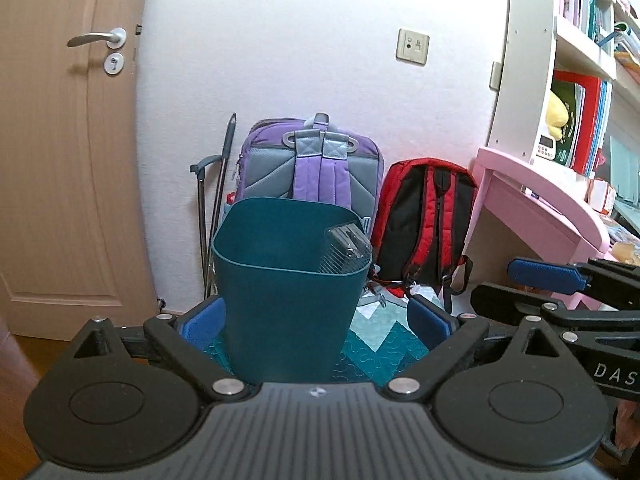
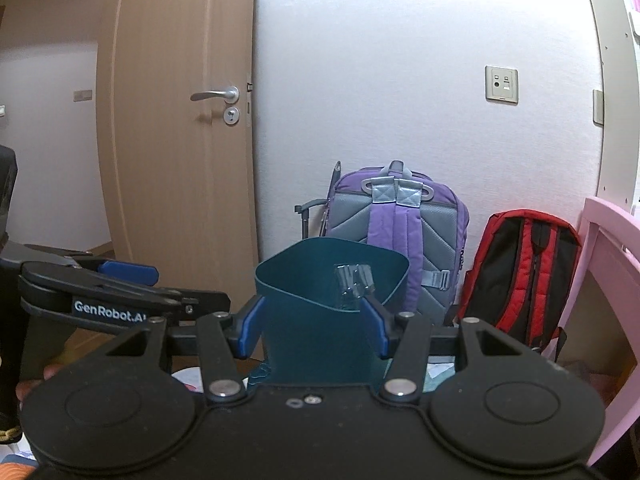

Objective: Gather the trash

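Note:
A dark teal trash bin stands on a teal patchwork mat, straight ahead in both views. A clear plastic container leans inside it against the right rim; it also shows in the right wrist view. My left gripper is open and empty, its blue pads on either side of the bin's lower part. My right gripper is open and empty, just in front of the bin. Each gripper shows at the edge of the other's view.
A purple backpack and a red backpack lean on the white wall behind the bin. A wooden door is at the left. A pink desk and bookshelf are at the right.

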Available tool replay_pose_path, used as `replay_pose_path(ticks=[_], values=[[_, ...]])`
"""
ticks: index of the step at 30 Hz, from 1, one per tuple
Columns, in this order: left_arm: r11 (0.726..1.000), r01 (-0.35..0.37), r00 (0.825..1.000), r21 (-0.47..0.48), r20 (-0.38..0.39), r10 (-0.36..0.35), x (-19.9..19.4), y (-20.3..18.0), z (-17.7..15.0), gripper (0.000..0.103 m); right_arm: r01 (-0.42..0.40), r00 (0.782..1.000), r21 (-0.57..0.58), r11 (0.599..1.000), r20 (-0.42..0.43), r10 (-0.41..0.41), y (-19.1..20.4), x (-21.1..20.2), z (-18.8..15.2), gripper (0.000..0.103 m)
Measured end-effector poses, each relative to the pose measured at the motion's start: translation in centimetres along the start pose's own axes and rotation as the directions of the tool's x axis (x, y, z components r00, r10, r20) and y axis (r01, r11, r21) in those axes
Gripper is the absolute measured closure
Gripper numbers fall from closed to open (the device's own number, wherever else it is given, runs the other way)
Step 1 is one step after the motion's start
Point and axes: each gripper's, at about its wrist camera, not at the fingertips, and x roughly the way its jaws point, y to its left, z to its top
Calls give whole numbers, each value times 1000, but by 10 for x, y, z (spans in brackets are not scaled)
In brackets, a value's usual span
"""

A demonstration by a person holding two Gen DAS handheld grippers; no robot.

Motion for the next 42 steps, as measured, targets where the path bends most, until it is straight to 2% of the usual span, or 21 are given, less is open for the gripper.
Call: replay_pose_path(ticks=[13,42], values=[[999,-41,999,10,9,40,-14,-3,-19,5,-27,999,13,1000,19,27,10,-16,-15,51],[999,-30,999,33,25,30,-28,-9,-27,5,-36,999,51,998,8,36,11,-22,-28,51]])
